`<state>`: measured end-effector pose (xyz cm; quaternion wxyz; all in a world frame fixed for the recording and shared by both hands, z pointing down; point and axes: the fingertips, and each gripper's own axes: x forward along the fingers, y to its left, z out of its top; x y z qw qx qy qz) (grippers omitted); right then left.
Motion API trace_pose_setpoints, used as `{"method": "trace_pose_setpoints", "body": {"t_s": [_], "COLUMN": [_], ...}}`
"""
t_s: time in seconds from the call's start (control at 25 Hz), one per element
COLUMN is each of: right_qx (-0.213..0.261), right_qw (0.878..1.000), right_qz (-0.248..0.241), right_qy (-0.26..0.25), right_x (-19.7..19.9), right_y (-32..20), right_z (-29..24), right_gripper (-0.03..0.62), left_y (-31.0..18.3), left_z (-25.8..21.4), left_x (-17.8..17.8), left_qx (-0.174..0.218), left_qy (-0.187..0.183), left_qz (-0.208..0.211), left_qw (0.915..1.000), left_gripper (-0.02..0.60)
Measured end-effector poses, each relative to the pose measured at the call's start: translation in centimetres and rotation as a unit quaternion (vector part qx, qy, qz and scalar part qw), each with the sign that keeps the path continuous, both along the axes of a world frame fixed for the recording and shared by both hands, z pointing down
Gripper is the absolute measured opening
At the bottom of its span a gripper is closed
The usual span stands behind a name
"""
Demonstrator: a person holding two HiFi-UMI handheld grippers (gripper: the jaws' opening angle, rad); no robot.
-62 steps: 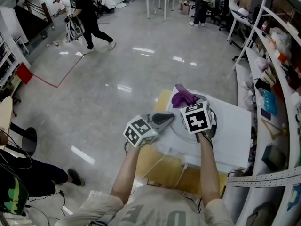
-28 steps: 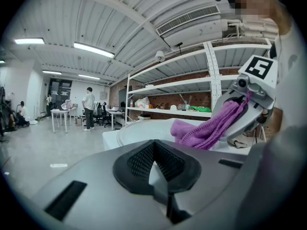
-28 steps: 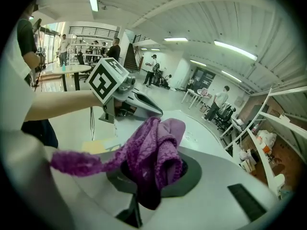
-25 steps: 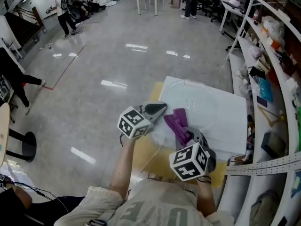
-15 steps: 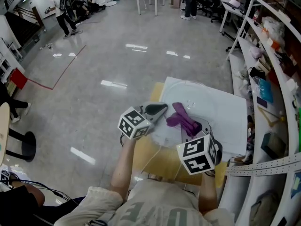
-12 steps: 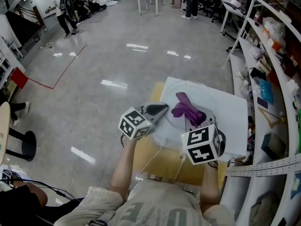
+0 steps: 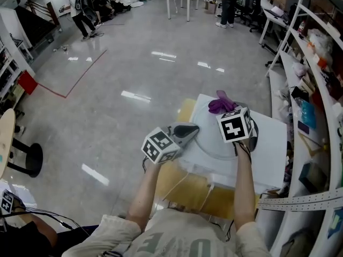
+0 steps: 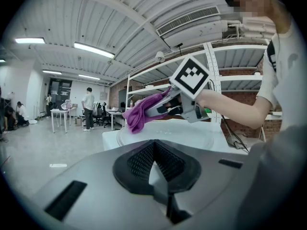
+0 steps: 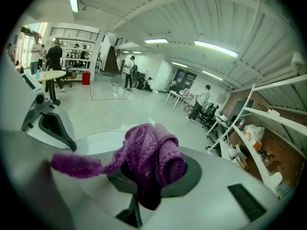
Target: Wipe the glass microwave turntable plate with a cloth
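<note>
Plate (image 7: 211,142) lies flat; left gripper (image 7: 193,129) jaws pinch its rim (likely steadying it), right gripper (image 7: 229,110) jaws clamp the cloth (image 7: 220,104) to wipe.

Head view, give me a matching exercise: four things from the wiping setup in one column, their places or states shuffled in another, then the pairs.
Things:
1. purple knitted cloth
2. round clear glass turntable plate
3. left gripper
4. white table top

Places or states:
A. underneath the plate
B. clamped in the right gripper, at the plate's far edge
C. resting on the table
D. shut on the plate's near left rim

Pairs: 1-B, 2-C, 3-D, 4-A
</note>
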<state>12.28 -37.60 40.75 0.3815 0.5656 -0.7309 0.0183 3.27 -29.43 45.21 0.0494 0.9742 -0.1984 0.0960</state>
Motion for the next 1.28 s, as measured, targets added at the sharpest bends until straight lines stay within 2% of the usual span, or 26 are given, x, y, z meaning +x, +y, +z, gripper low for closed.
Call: {"method": "trace_pose_setpoints", "body": {"t_s": [0.16, 0.36, 0.6, 0.8, 1.28], "right_qx": [-0.029, -0.042, -0.056, -0.074, -0.072], "right_qw": [0.999, 0.999, 0.997, 0.995, 0.995], "right_qz": [0.004, -0.013, -0.039, -0.067, -0.072], "right_qy": [0.03, 0.021, 0.027, -0.003, -0.015], "right_x": [0.4, -0.6, -1.5, -3.0, -3.4], "right_y": [-0.5, 1.2, 6.5, 12.0, 19.0], "right_z": [2.0, 2.6, 2.8, 2.7, 2.5], "right_gripper": [0.048, 0.048, 0.048, 0.048, 0.048], "left_y": [0.1, 0.1, 0.2, 0.1, 0.1], "left_z": [-0.1, -0.1, -0.2, -0.2, 0.0], "left_x": [-0.3, -0.6, -0.6, -0.7, -0.6], "left_qx": [0.0, 0.0, 0.001, 0.001, 0.005], "left_qy": [0.0, 0.0, 0.0, -0.002, -0.002], "left_qz": [0.001, 0.0, -0.001, -0.002, -0.003], "left_qw": [1.0, 1.0, 1.0, 1.0, 1.0], "left_gripper": [0.002, 0.002, 0.002, 0.002, 0.002]}}
